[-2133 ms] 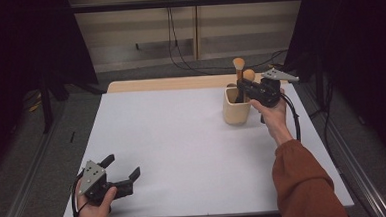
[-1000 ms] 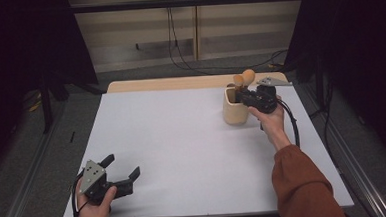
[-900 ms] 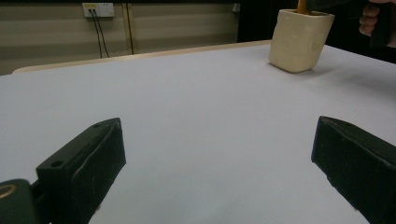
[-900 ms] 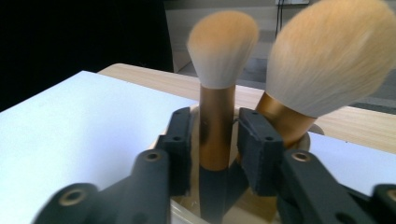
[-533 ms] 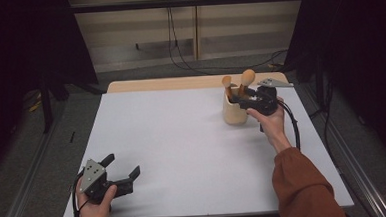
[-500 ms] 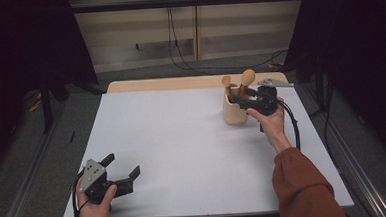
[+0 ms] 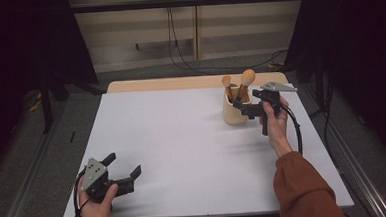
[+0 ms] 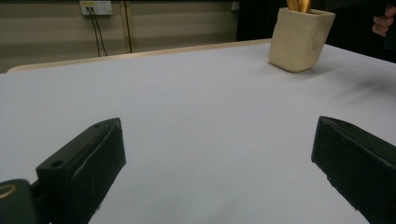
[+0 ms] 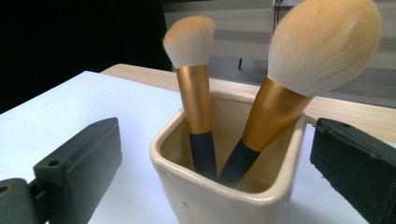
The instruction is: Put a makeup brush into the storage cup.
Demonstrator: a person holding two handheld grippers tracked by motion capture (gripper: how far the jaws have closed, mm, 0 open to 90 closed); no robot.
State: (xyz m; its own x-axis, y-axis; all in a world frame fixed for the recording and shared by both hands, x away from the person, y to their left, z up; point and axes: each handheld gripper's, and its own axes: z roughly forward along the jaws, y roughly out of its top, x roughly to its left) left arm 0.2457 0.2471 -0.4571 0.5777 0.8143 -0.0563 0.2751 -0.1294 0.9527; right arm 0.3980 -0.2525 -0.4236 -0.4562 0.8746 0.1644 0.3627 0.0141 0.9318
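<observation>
Since releasing the second brush (image 9: 299,84), my right gripper (image 7: 248,107) has backed off, jaws wide, the cup (image 9: 224,186) between them, and drifting forward could tip it.

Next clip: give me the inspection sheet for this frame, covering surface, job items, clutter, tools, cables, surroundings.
Surface: white table top, wooden edge at the far side.
Job items: cream cup upright at far right; small brush and large brush stand in it, bristles up.
Clutter: nothing seen.
Tools: right tool open beside the cup, its jaws either side of the cup in the right gripper view; left tool open, near front left corner.
Cables: black cable trails from the right tool; wall cables behind.
Surroundings: dark curtains, grey floor.
</observation>
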